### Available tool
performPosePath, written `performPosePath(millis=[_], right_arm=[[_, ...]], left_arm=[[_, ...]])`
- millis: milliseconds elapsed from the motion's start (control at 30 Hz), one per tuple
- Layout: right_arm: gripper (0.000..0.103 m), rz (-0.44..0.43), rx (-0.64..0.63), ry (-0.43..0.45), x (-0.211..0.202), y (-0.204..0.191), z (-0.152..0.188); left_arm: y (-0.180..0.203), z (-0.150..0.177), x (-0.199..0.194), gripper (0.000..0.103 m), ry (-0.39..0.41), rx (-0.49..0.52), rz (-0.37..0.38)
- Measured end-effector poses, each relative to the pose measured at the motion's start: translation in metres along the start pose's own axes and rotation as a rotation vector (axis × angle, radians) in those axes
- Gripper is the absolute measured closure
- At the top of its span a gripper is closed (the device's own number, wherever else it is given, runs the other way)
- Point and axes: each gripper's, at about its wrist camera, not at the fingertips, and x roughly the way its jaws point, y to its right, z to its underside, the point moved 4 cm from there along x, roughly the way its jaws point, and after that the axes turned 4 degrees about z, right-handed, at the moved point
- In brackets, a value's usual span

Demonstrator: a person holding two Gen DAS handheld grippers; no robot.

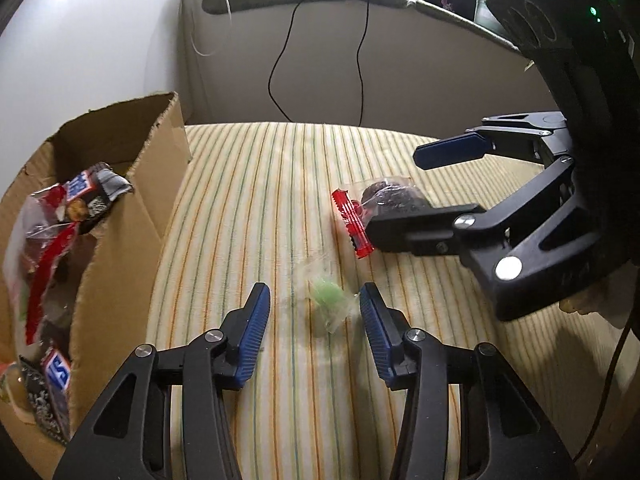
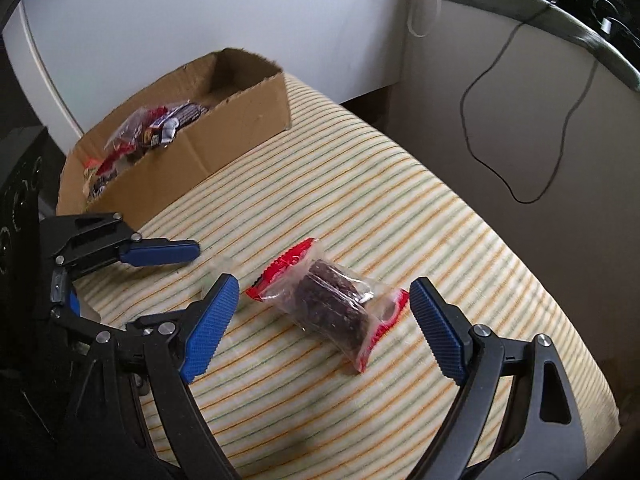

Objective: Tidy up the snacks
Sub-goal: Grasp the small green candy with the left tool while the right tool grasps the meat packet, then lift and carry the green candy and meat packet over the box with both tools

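Observation:
A small green candy in a clear wrapper (image 1: 329, 304) lies on the striped cloth between the fingers of my open left gripper (image 1: 314, 316). A clear packet with red ends and dark brown cookies (image 2: 330, 300) lies between the fingers of my open right gripper (image 2: 324, 304), not touched. The same packet shows in the left wrist view (image 1: 380, 204), partly hidden by the right gripper (image 1: 396, 196). A cardboard box (image 1: 120, 248) on the left holds several wrapped snacks (image 1: 60, 216); it also shows in the right wrist view (image 2: 224, 132). The left gripper (image 2: 160, 276) shows at the left there.
The striped cloth (image 2: 400, 216) covers a rounded cushion surface that drops off at the right and far edges. A beige wall panel with hanging black cables (image 1: 320, 60) stands behind. A white wall (image 2: 200, 8) is beyond the box.

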Motion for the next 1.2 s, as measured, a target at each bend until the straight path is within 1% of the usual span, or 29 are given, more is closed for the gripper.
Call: performPosePath(millis=[133, 200, 267, 467, 633, 833, 933, 967, 1067, 1200], right_arm=[[0.013, -0.019, -0.022, -0.026, 0.013, -0.002, -0.001], [0.013, -0.011, -0.028, -0.041, 0.022, -0.002, -0.001], [0.013, -0.014, -0.029, -0.039, 0.024, -0.002, 0.0], [0.014, -0.016, -0.028, -0.049, 0.024, 0.0, 0.002], [0.018, -0.017, -0.018, -0.055, 0.022, 0.003, 0.005], [0.029, 0.003, -0.032, -0.055, 0.017, 0.0, 0.006], [0.04, 0.014, -0.021, -0.041, 0.011, 0.001, 0.007], [0.05, 0.028, -0.014, -0.036, 0.008, 0.002, 0.008], [0.051, 0.02, 0.013, -0.029, 0.005, 0.007, 0.009], [0.055, 0.039, 0.028, -0.017, 0.001, 0.008, 0.012]], left_arm=[[0.002, -0.002, 0.006, 0.063, -0.011, 0.005, -0.001], [0.002, -0.002, 0.007, 0.066, -0.012, 0.004, -0.001], [0.003, -0.001, 0.007, 0.069, -0.011, 0.003, 0.003], [-0.001, -0.002, 0.008, 0.074, -0.007, -0.004, 0.013], [-0.004, -0.001, 0.002, 0.075, -0.006, -0.011, 0.023], [-0.006, -0.003, 0.002, 0.076, -0.002, -0.007, 0.025], [-0.004, -0.002, 0.0, 0.076, -0.001, -0.001, 0.025], [-0.003, -0.002, -0.001, 0.076, 0.001, 0.001, 0.024], [-0.002, -0.001, -0.002, 0.076, 0.002, 0.002, 0.026], [-0.004, -0.002, -0.006, 0.076, 0.008, -0.002, 0.029]])
